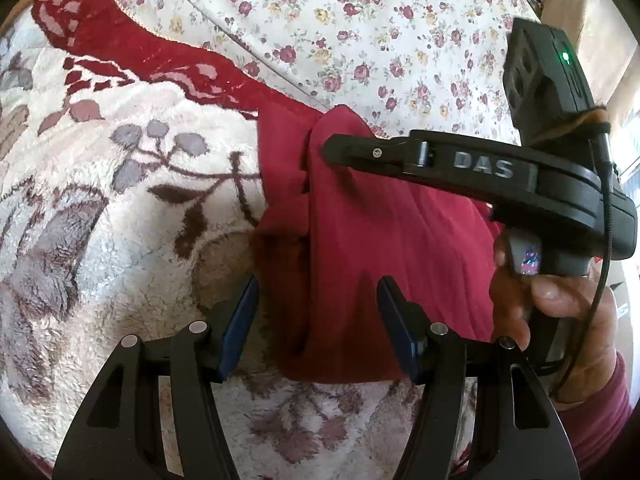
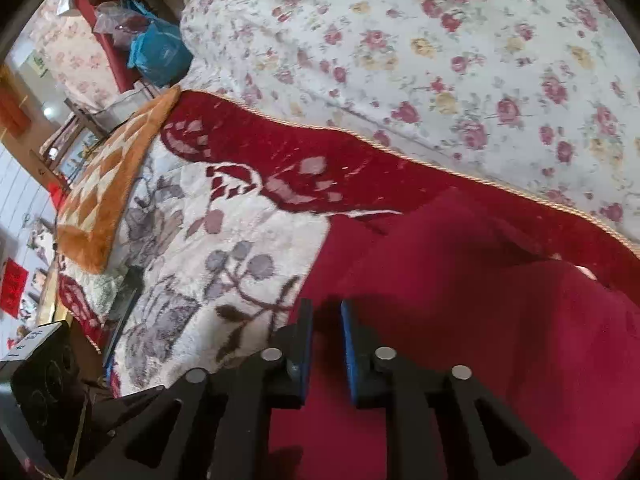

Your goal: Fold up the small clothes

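Note:
A dark red garment (image 1: 380, 260) lies bunched on a plush cream blanket (image 1: 120, 200) with a leaf pattern and a red border. My left gripper (image 1: 320, 312) is open, its blue pads (image 1: 244, 320) straddling the garment's near edge without pressing it. From the right, my right gripper (image 1: 330, 150) comes in with its tip at a gathered fold near the garment's far edge. In the right wrist view its jaws (image 2: 326, 320) stand close together, with the red garment (image 2: 480, 300) pinched between them.
A rose-print sheet (image 2: 440, 60) covers the bed beyond the blanket (image 2: 224, 240). An orange patterned cushion (image 2: 108, 192) lies at the blanket's left corner. Bags and clutter, among them a blue bag (image 2: 160, 52), stand off the bed. A hand (image 1: 560, 308) holds the right gripper's handle.

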